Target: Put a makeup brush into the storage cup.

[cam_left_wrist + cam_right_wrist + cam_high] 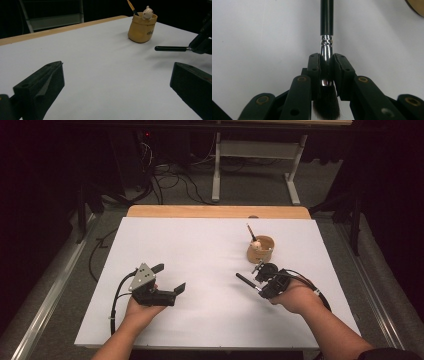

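My right gripper (326,63) is shut on a black-handled brush (326,27), its pads clamped on the silver ferrule, with the dark bristles toward the camera and the handle pointing away. In the high view the right gripper (261,281) holds the brush (247,281) just above the white sheet, handle pointing left. A tan cup (260,248) stands just beyond it, holding another brush and a small pale figure. My left gripper (171,279) rests at the left of the sheet, jaws wide open and nothing between them. The left gripper view shows the cup (142,27) and the held brush (171,48).
A white sheet (200,260) covers the table, with a wooden edge (217,211) showing at the far side. Beyond the table stand a white frame's legs (216,175) and loose cables on the floor. Metal rails run along both sides.
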The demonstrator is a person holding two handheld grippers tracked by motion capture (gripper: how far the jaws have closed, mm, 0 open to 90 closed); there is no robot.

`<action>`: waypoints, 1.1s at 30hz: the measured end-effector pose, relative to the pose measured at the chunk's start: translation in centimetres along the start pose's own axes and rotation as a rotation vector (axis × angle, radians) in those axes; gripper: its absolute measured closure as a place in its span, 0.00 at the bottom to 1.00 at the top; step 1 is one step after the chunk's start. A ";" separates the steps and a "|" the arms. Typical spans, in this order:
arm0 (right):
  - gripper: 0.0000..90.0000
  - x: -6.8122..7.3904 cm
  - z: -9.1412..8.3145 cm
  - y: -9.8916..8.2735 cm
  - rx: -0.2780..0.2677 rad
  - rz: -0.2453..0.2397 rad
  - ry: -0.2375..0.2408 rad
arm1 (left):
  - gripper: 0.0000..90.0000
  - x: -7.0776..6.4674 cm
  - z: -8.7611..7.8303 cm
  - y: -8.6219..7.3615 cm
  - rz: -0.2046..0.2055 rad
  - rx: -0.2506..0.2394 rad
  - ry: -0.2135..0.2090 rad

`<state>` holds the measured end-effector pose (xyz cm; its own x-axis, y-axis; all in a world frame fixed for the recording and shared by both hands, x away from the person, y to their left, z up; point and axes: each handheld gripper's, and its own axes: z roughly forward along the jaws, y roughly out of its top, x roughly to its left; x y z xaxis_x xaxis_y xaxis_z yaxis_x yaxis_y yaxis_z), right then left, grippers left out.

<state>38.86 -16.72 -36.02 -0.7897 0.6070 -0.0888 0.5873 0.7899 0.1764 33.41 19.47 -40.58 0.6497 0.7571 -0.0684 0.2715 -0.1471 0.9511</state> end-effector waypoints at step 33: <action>0.87 2.1 -0.9 1.5 -0.017 -0.088 0.017 | 0.00 0.1 0.4 -0.4 0.021 0.012 0.025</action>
<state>37.88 -14.34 -35.10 -0.8413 0.5333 -0.0886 0.5121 0.8386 0.1856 33.63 19.36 -41.07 0.6377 0.7692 -0.0407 0.2668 -0.1711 0.9484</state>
